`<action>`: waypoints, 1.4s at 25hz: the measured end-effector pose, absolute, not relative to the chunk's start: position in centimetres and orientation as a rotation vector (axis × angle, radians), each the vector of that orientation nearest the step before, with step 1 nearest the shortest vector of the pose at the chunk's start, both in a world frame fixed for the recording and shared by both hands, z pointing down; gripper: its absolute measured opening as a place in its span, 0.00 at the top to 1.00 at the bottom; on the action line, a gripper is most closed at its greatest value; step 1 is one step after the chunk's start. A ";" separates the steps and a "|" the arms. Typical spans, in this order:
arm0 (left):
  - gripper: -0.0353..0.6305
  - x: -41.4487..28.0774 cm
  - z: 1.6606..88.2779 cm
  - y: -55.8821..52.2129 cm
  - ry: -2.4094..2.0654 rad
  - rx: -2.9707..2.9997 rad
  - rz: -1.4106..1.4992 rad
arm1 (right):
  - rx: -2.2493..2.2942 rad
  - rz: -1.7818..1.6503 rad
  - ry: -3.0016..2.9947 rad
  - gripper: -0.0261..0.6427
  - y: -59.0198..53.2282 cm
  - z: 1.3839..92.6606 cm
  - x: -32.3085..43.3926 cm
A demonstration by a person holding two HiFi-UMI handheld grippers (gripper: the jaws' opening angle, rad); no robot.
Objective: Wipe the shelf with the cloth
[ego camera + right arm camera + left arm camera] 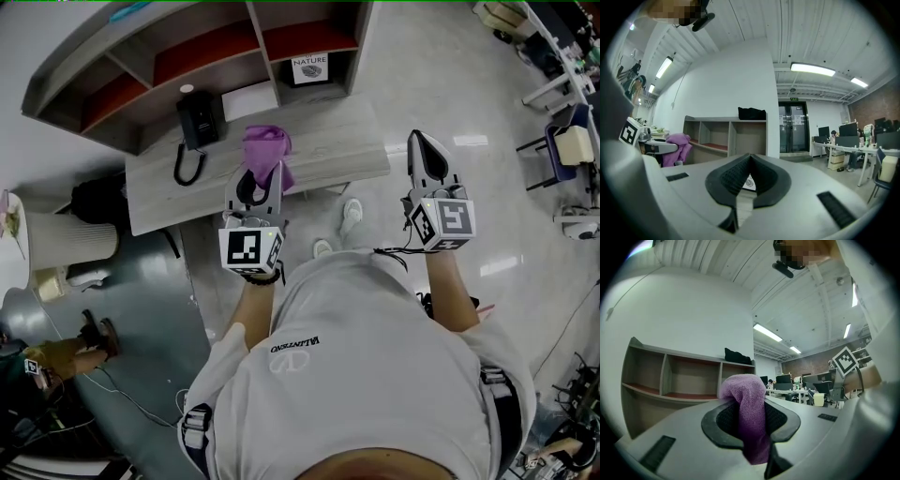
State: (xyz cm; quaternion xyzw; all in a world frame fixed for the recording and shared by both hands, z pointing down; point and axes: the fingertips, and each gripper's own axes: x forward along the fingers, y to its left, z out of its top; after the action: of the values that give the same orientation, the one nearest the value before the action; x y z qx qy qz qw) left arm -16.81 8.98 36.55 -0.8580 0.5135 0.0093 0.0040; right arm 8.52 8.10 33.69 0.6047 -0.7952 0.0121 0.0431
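A purple cloth [266, 150] is pinched in my left gripper [260, 180], which is shut on it and held above the grey desk [328, 141]. In the left gripper view the cloth [746, 413] drapes over and between the dark jaws. The grey shelf unit [187, 66] with red-brown boards stands behind the desk, and its open compartments [689, 378] lie ahead of the left gripper. My right gripper [428, 155] hangs over the floor to the right of the desk, shut with nothing in it. In the right gripper view the shelf [726, 133] stands ahead and the cloth [677, 145] shows at the left.
A black desk phone [199, 122] with a coiled cord and a white sheet [249, 99] lie on the desk. A "NATURE" box [309, 69] sits in a lower shelf compartment. A black bag [751, 113] rests on top of the shelf. Chairs and desks stand at the right.
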 end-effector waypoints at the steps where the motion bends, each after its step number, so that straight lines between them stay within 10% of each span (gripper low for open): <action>1: 0.81 -16.7 36.5 8.9 1.606 -2.688 0.031 | 1.849 0.042 -2.432 0.97 7.9 33.8 8.5; 35: 0.81 -7.9 36.6 -9.4 1.664 -2.708 -0.022 | 1.627 0.136 -2.611 0.97 -8.9 35.6 10.5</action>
State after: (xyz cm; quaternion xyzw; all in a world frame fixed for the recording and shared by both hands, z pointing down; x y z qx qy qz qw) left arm -7.93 -9.37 36.56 -0.8518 0.5235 -0.0070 -0.0184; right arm 10.47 -8.93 35.59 0.5281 -0.8474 0.0442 0.0312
